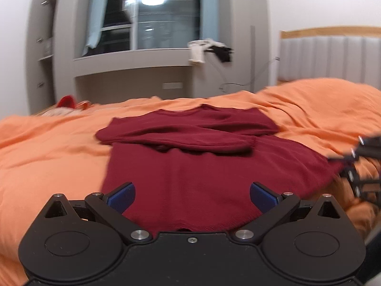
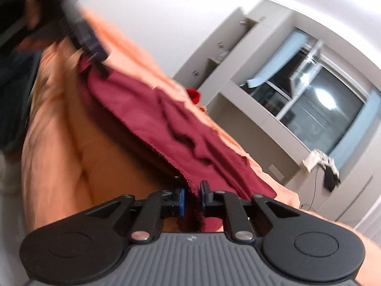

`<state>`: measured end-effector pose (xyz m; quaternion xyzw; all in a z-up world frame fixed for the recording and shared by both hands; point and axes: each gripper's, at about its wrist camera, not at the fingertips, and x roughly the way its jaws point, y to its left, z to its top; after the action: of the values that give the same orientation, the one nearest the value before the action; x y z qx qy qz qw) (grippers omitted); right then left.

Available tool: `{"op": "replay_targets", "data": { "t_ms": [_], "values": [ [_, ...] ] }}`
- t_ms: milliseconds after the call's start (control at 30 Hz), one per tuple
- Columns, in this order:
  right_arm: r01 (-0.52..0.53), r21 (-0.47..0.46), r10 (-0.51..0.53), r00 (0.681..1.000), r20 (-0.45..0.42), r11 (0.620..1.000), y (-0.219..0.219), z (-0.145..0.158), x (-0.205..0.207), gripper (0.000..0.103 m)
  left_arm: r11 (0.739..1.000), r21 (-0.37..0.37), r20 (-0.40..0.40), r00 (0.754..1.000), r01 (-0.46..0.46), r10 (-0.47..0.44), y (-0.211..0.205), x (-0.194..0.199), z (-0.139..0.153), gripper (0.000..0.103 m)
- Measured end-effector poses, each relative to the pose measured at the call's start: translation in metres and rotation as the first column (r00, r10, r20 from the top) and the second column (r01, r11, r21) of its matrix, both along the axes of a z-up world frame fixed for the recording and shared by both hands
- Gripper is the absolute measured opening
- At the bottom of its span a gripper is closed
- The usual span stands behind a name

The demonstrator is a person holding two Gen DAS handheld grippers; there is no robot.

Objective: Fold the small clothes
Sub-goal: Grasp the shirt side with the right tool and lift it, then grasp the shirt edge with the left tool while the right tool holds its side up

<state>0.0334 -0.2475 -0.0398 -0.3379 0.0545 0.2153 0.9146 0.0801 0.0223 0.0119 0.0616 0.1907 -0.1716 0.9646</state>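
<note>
A dark red long-sleeved top (image 1: pixel 190 166) lies on the orange bedspread (image 1: pixel 47 157) with both sleeves folded across its chest. My left gripper (image 1: pixel 192 196) is open, its blue pads spread over the top's bottom hem, holding nothing. My right gripper (image 2: pixel 192 195) is shut on the hem corner of the top (image 2: pixel 166 124) and lifts that edge off the bed. The right gripper also shows at the right edge of the left wrist view (image 1: pixel 357 166). The left gripper shows blurred at the top left of the right wrist view (image 2: pixel 90 40).
A padded grey headboard (image 1: pixel 333 57) stands at the back right. Grey cabinets and a window (image 1: pixel 152 19) fill the far wall. A small red item (image 1: pixel 66 101) lies at the bed's far left edge. White and black clothes (image 1: pixel 209 50) hang by the window.
</note>
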Motion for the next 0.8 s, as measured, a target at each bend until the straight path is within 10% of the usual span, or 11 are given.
{"op": "replay_targets", "data": {
  "t_ms": [233,400,800],
  "values": [
    [0.033,0.143,-0.037,0.999,0.027,0.989,-0.010,0.024,0.008,0.009,0.975,0.208,-0.006,0.997,0.077,-0.078,-0.038,-0.002,-0.023,0.102],
    [0.079,0.216,-0.086,0.996,0.022,0.973,-0.023,0.037,0.013,0.008,0.939,0.343,0.037,0.999,-0.035,0.024,-0.051,0.006,-0.036,0.101],
    [0.153,0.219,-0.158,0.987,0.007,0.964,-0.028,0.038,0.014,0.008,0.908,0.334,0.138,0.966,-0.253,0.218,-0.022,0.002,-0.029,0.036]
  ]
}}
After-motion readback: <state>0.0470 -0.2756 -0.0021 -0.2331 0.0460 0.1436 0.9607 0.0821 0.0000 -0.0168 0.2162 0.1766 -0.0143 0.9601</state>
